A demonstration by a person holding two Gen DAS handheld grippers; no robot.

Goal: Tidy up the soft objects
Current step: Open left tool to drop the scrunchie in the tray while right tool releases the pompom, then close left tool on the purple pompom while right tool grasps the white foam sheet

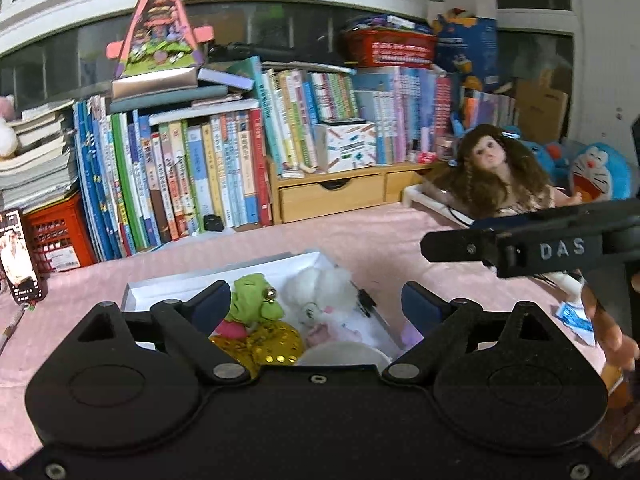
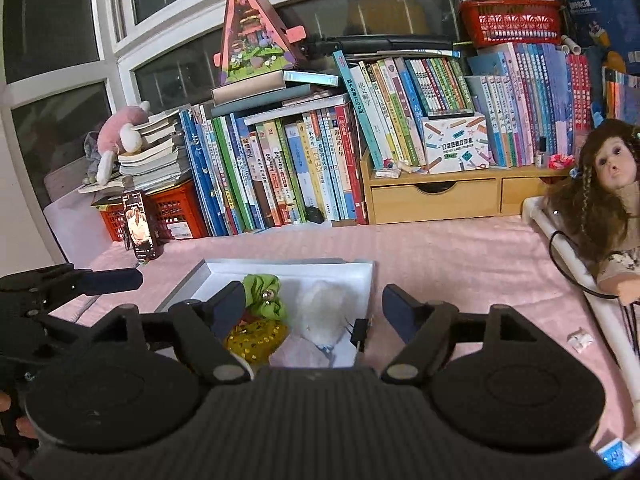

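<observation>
We have both grippers above the white box point(image 2: 362, 276), which lies on the pink table cover point(image 2: 460, 256). The soft objects are inside it: the green plush toy point(image 2: 262, 294) at the back left, the gold sequin pouch point(image 2: 256, 338) in front of it, and the white fluffy toy point(image 2: 322, 308) at the right side, lying partly on something pale pink that we cannot identify.

The left gripper point(image 1: 316, 306) has its jaws wide apart and holds nothing; the toys are seen between the fingers, but below them, and the pads do not touch them. The right gripper point(image 2: 314, 306) is the same: jaws wide, nothing between the pads. In the left view the right gripper appears as a dark bar at the right, so the two tools are near each other.

We judge that the box is already filled and the step now is to take the tools away, or to go for the next item. A doll point(image 2: 600, 188) with long brown hair leans on a white frame point(image 2: 560, 236) at the right, and a small wrapper point(image 2: 580, 338) lies on the cover near it. If the doll is the next one, we should send only the right gripper and hold the body, not the hair, because hair slips. We should keep the left gripper away from its path, and keep the jaws wide until the pads are on both sides.
</observation>
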